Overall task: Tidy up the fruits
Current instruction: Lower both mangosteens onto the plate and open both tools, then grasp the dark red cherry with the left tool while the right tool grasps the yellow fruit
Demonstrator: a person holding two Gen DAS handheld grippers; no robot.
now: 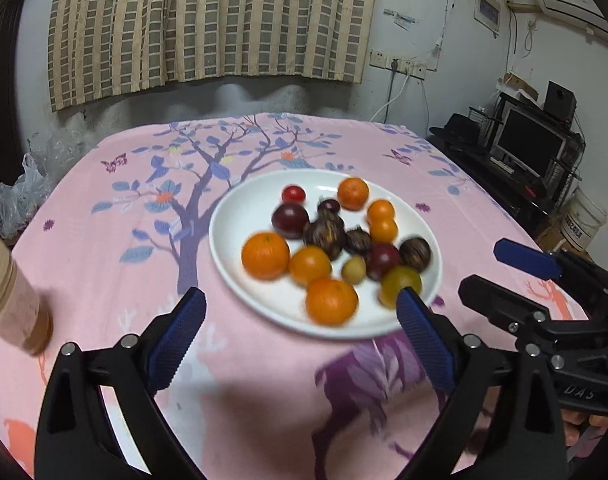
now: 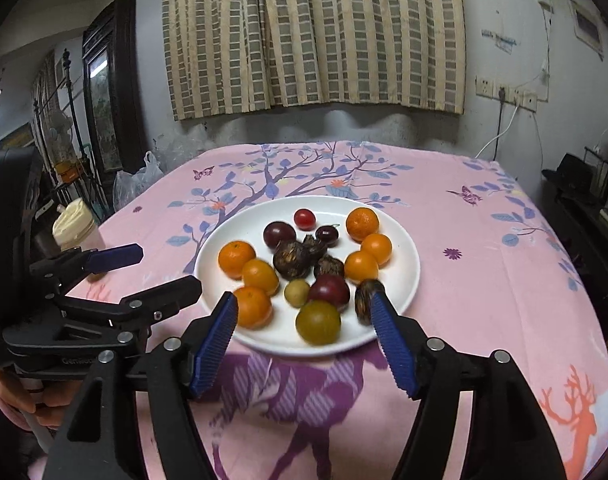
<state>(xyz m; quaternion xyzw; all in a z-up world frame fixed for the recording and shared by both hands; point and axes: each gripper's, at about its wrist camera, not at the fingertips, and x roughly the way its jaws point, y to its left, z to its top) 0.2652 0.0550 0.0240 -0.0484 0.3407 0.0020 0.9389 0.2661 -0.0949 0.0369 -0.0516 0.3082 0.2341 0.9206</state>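
Two grippers, both spread wide and empty. All the fruit sits mixed on the white plate (image 2: 404, 248) mid-table, straight ahead of the right gripper (image 2: 304, 344), whose tips bracket the green plum (image 2: 318, 322). The left gripper (image 1: 301, 340) hangs back near the rim. "DAS" shows on one handle.

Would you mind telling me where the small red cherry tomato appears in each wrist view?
Left wrist: the red cherry tomato lies at the far side of the white plate, above centre.
Right wrist: the tomato is at the plate's far edge, near centre.
Shared landmark: the striped curtain.
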